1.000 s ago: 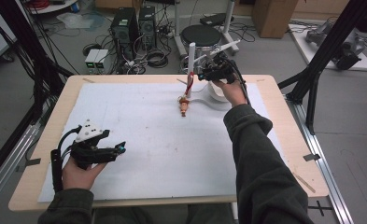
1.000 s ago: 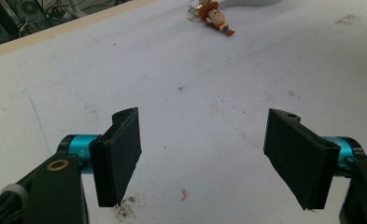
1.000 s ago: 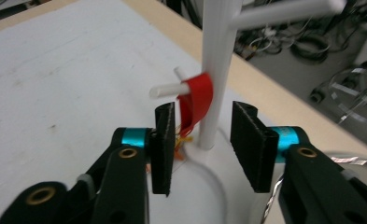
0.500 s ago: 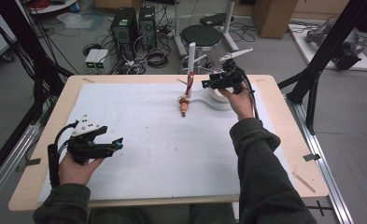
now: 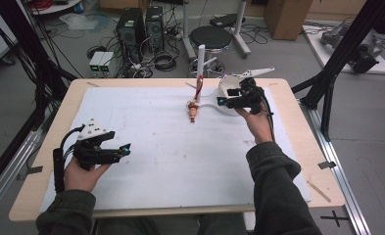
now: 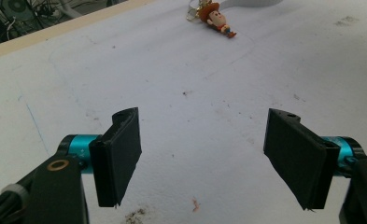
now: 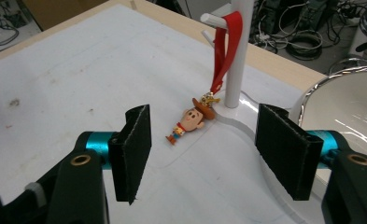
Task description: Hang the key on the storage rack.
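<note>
Near the table's [image 5: 298,147] far edge the doll [image 7: 188,122] lies flat beside the stand [image 7: 237,51], its ribbon [image 7: 225,46] looped over a peg. The right gripper [image 7: 204,154], jaws just opened and empty, faces it; the left gripper [image 5: 124,149] waits apart, open, near the front left corner.

— What sort of place is this?
— A lab: behind the table [image 5: 298,147] stand computer towers [image 5: 141,27], tangled cables [image 5: 160,61] and a stool [image 5: 209,36]; black frame posts [image 5: 344,54] flank the table.
</note>
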Demonstrator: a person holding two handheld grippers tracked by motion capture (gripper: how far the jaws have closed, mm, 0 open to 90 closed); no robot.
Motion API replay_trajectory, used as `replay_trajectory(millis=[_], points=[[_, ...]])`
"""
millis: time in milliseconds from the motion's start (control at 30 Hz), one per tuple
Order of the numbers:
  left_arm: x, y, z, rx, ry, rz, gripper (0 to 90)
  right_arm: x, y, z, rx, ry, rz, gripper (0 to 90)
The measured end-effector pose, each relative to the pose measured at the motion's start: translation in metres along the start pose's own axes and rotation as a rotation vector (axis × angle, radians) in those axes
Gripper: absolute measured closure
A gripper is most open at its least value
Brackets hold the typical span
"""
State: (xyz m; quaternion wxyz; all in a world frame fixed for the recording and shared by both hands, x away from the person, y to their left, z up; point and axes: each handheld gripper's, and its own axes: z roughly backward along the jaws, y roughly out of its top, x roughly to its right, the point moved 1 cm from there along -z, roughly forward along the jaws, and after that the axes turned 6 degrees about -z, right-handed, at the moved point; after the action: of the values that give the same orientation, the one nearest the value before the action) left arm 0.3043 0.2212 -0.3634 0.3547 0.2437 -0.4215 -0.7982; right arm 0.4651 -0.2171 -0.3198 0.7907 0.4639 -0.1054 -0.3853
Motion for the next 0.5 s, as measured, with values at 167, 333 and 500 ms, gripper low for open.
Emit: replay_trajectory(millis=[167, 333, 500], points=[[-0.001, -0.002, -0.001, 0.002, -0.002, 0.018, 27.6, -0.008, -0.004, 0.003, 0.005, 0.002, 0.011, 32.1], [-0.002, -0.003, -0.002, 0.001, 0.002, 0.02, 27.6, -0.012, -0.012, 0.007, 0.013, 0.002, 0.015, 29.7], [-0.002, -0.003, -0.003, 0.003, 0.006, 0.022, 27.6, -0.014, -0.021, 0.011, 0.026, 0.01, 0.004, 27.8]])
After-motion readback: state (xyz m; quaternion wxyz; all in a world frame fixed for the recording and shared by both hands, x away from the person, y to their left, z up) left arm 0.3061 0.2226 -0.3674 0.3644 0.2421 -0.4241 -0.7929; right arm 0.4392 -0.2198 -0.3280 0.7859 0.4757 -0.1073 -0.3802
